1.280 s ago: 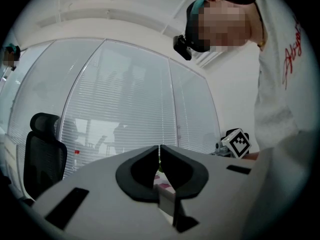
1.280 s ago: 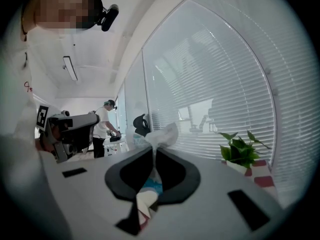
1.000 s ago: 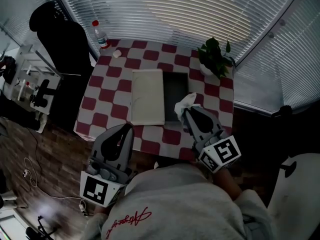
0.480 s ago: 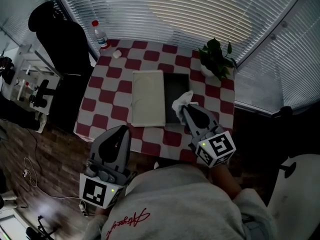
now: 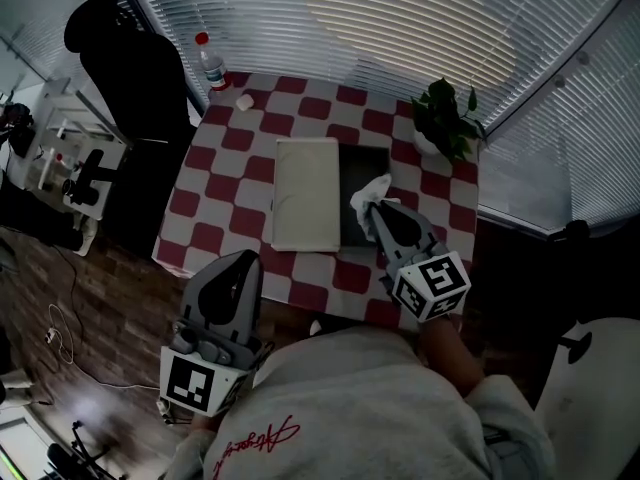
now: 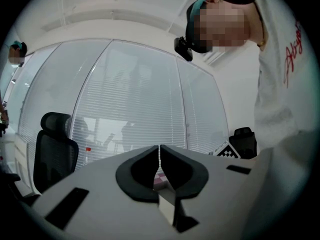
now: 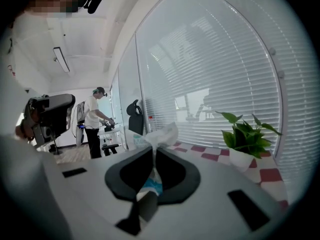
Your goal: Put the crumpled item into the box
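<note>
A crumpled white item (image 5: 369, 195) sticks out of the tips of my right gripper (image 5: 374, 211), which is shut on it above the near right part of the open dark box (image 5: 359, 173). In the right gripper view the crumpled white item (image 7: 159, 135) rises from the closed jaws of the right gripper (image 7: 153, 151), with a bit of blue lower between them. The box's pale lid (image 5: 305, 193) lies beside the box on the checkered table (image 5: 222, 187). My left gripper (image 5: 245, 263) hangs off the table's near edge, shut with nothing held; the left gripper (image 6: 160, 150) also shows its jaws meeting.
A potted plant (image 5: 447, 125) stands at the far right corner of the table. A bottle with a red cap (image 5: 209, 64) and a small white lump (image 5: 244, 102) sit at the far left corner. A black chair (image 5: 130, 68) stands left of the table, and blinds run behind.
My right gripper has carried the crumpled item forward over the near part of the box. The left gripper has stayed put.
</note>
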Demonstrator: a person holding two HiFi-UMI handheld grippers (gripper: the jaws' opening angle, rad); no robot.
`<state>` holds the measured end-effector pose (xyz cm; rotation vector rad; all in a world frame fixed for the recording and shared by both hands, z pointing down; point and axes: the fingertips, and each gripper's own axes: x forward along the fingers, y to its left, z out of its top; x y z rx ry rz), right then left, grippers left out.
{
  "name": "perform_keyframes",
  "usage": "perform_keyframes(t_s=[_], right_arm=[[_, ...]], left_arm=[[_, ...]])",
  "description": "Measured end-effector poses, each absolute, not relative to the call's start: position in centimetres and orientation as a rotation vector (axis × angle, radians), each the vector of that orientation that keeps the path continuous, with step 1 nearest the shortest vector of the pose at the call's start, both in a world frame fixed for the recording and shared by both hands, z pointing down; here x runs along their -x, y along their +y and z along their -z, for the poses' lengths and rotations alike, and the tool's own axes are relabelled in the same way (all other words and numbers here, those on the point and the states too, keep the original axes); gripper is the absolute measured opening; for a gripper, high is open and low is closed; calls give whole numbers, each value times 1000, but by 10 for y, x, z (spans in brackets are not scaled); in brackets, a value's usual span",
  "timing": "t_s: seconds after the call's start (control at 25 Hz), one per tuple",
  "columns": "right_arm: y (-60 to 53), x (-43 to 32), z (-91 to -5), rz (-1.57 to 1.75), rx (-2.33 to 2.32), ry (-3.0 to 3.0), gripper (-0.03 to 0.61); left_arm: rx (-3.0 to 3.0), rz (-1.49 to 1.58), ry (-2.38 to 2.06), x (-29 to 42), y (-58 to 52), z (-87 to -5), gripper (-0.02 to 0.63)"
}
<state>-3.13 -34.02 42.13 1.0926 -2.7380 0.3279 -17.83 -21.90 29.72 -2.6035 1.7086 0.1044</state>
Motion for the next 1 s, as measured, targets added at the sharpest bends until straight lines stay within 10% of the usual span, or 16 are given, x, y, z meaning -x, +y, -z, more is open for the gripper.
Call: perform_keyframes(t_s=[1.0], right_arm=[[-371,38,-471,-407,-1071,-2624,32]], left_arm=[[2538,-101,1759,188,-227,-297,25]])
